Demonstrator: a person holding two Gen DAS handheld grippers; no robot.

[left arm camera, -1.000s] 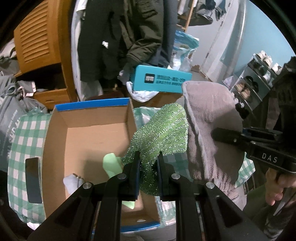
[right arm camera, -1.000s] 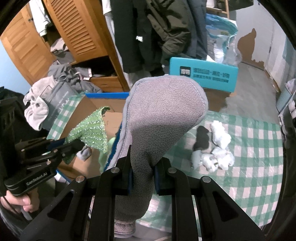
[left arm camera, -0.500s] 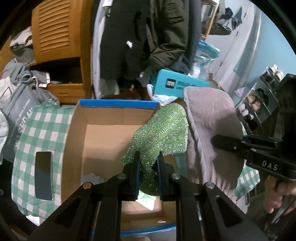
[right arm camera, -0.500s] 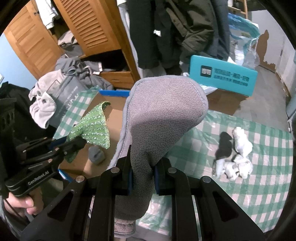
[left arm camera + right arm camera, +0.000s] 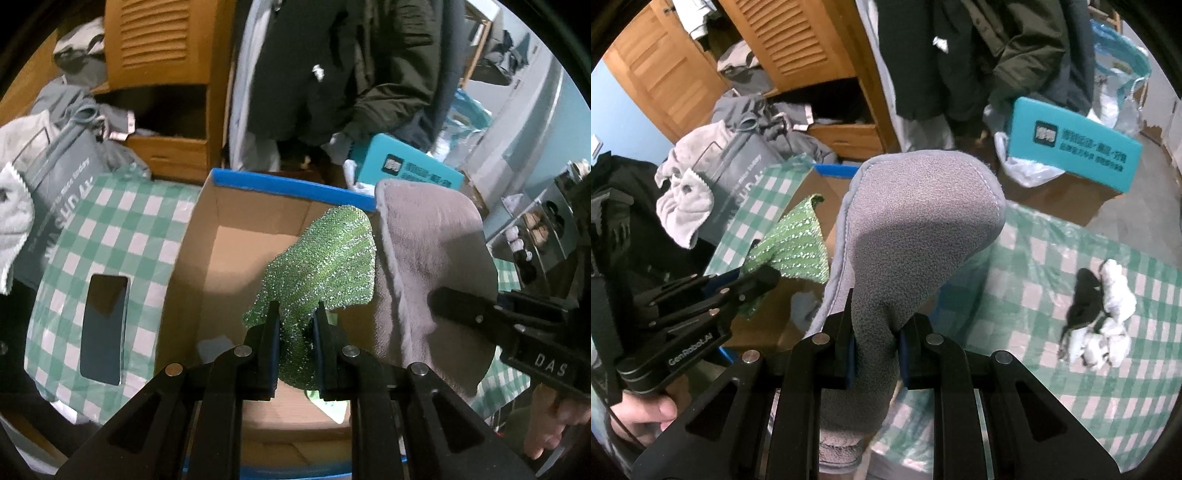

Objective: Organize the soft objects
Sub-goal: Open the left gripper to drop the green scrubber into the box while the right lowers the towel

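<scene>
A sparkly green cloth [image 5: 325, 258] is clamped between the fingers of the left gripper [image 5: 297, 328] and is held up over the open cardboard box [image 5: 192, 258], which has a blue rim. A grey fleece cloth [image 5: 916, 229] is pinched in the right gripper [image 5: 875, 332], its rounded end standing up above the fingers and its lower end hanging below them. In the left wrist view the grey fleece cloth is seen just beside the green one, at the right edge of the box. The box is set on a tabletop covered with a green and white checked cloth [image 5: 1052, 295]. A small heap of white and black socks [image 5: 1097, 325] lies on that cloth, well apart from the box. A dark phone [image 5: 105, 314] lies flat left of the box.
</scene>
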